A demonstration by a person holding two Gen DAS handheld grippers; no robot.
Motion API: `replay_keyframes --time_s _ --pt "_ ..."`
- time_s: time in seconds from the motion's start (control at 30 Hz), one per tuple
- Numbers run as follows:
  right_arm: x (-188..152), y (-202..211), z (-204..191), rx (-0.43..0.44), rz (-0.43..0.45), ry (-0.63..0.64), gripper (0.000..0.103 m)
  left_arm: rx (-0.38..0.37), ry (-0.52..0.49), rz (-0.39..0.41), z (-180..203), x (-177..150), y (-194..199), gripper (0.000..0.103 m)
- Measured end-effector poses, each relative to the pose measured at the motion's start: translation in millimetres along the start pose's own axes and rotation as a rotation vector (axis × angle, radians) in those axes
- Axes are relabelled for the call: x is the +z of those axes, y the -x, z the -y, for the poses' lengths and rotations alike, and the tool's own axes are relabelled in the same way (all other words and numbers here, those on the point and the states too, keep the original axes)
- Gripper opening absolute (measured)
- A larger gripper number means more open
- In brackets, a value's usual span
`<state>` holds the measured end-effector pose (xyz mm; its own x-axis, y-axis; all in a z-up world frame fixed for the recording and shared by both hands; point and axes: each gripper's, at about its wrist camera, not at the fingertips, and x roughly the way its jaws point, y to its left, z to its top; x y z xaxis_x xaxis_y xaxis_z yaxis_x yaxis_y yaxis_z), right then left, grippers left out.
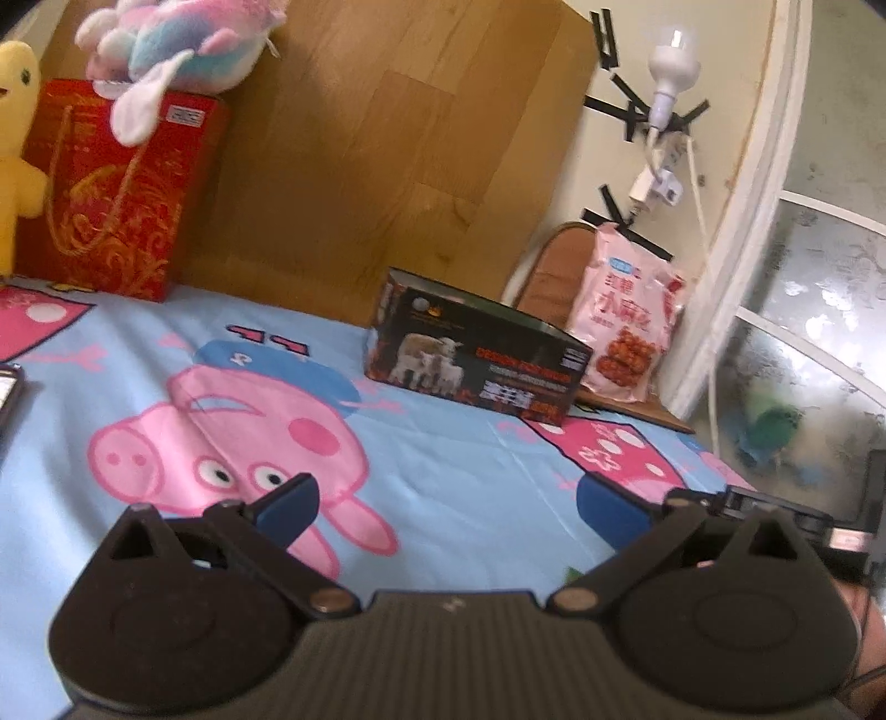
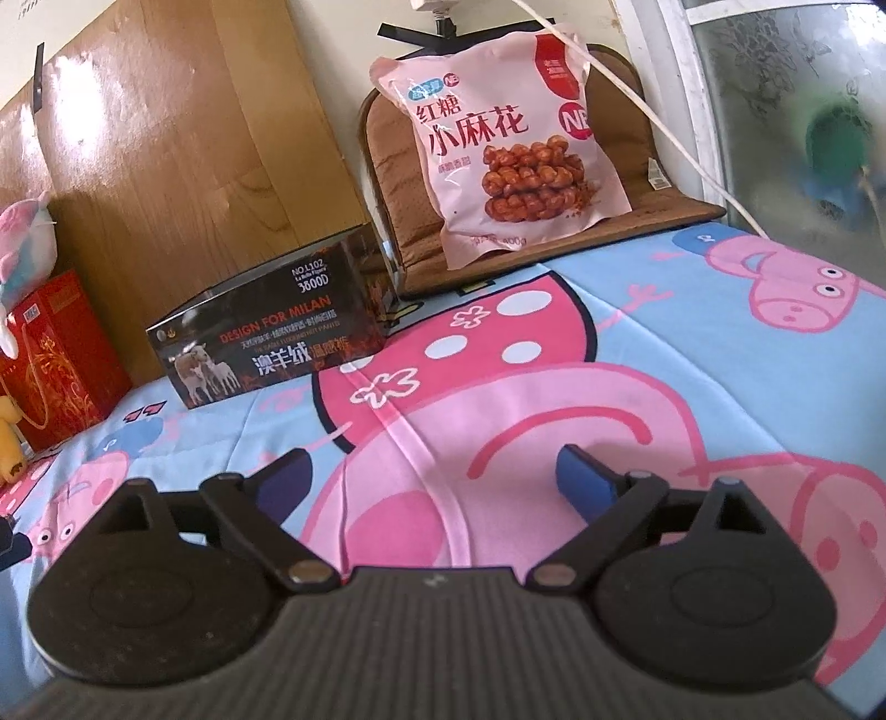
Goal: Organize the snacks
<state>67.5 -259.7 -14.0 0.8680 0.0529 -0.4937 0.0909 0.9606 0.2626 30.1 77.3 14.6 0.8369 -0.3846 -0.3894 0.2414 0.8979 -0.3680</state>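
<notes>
Where the cartoon-pig sheet (image 2: pixel 637 332) meets the wall, one pink snack bag (image 2: pixel 509 138) leans upright against a brown cushion (image 2: pixel 398 183), its front printed with red characters and a picture of brown twisted dough sticks; it looks sealed and full. One black box (image 2: pixel 266 338) with a sheep photo lies on the sheet just left of the cushion, apart from the bag. One red gift bag (image 1: pixel 116 188) stands further left with a pastel plush toy (image 1: pixel 177 44) on top and a yellow plush (image 1: pixel 14 149) beside it. Left gripper (image 1: pixel 448 504) and right gripper (image 2: pixel 426 476) both hover over the sheet, fingers spread wide, nothing between them.
</notes>
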Motion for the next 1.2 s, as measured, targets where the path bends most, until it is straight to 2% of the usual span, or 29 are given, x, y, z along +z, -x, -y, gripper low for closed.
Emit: replay_keyframes --time_s 0.13,0.27,0.4,0.5,0.67,0.77,0.93,1.2 --pt "-0.1 -2.7 -5.7 -0.014 -0.012 0.029 0.1 0.102 0.012 -0.018 -0.1 1.2 -4.7 0.103" --pt "0.4 -5.0 -7.6 0.015 -0.021 0.036 0.103 0.131 0.022 -0.011 -2.5 1.7 -3.4 0.103" --pt "0.6 -1.2 3.5 0.087 -0.003 -0.031 0.103 0.159 0.049 -0.035 -7.7 2.7 -5.9 0.103" --pt "-1.0 3.2 14.2 0.148 0.021 -0.115 0.103 0.221 0.058 -0.055 -8.4 3.0 -10.2 0.103" --pt "1.1 6.9 23.7 0.253 0.001 -0.154 0.103 0.313 -0.001 -0.099 0.0 3.0 -19.6 0.103" --pt "2.5 6.2 32.1 0.293 0.001 -0.202 0.103 0.331 -0.004 -0.125 -1.2 3.1 -24.1 0.103" --pt "4.9 3.7 32.0 0.315 -0.013 -0.177 0.103 0.35 0.0 -0.118 0.4 1.7 -22.9 0.103" --pt "5.5 1.5 31.8 0.326 -0.011 -0.172 0.103 0.316 0.002 -0.117 0.0 2.1 -24.0 0.103"
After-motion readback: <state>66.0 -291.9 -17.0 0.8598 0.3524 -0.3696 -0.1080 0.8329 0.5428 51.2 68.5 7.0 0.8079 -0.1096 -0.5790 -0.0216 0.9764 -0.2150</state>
